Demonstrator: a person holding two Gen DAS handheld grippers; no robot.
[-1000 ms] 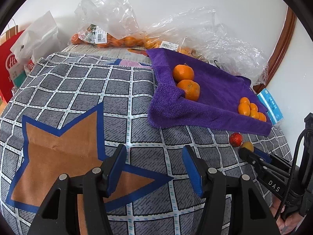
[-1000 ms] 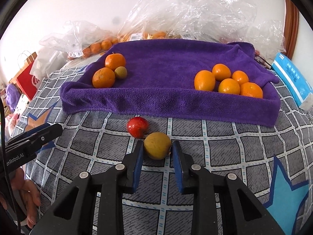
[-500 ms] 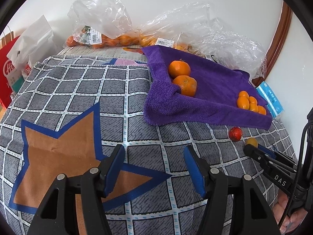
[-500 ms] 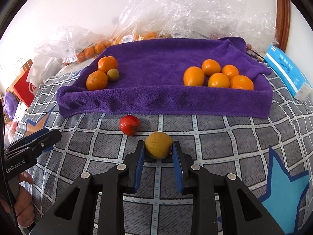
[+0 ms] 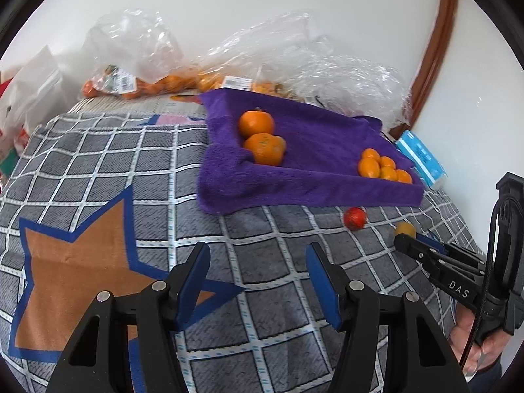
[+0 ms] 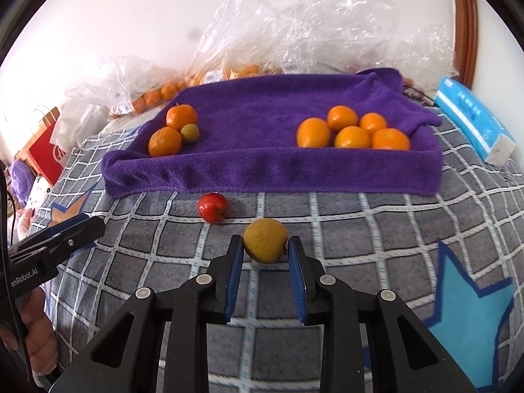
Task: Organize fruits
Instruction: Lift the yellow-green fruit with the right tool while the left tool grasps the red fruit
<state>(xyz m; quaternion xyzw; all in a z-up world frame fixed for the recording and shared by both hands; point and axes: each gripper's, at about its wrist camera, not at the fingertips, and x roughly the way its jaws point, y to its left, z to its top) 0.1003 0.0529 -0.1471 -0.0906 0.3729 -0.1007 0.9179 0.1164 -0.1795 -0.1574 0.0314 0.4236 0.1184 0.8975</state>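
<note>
A yellow-brown fruit [image 6: 265,240] is pinched between the blue pads of my right gripper [image 6: 265,246], which is shut on it just above the checked blanket. A red fruit [image 6: 213,208] lies on the blanket to its left, in front of the purple towel [image 6: 262,170]. On the towel, two oranges [image 6: 164,141] and a small green fruit [image 6: 190,132] sit at the left. Several smaller oranges [image 6: 352,137] cluster at the right. My left gripper [image 5: 258,249] hovers over the blanket's star pattern, jaws closing slightly with nothing between them.
Clear plastic bags [image 6: 294,32] holding more oranges lie behind the towel against the wall. A blue tissue pack [image 6: 471,118] rests at the right. A red paper bag [image 6: 46,154] stands at the far left. The checked blanket [image 5: 98,163] covers the whole surface.
My right gripper has drawn the yellow-brown fruit a little to the right, away from the red fruit. The left gripper has rolled slightly in place.
</note>
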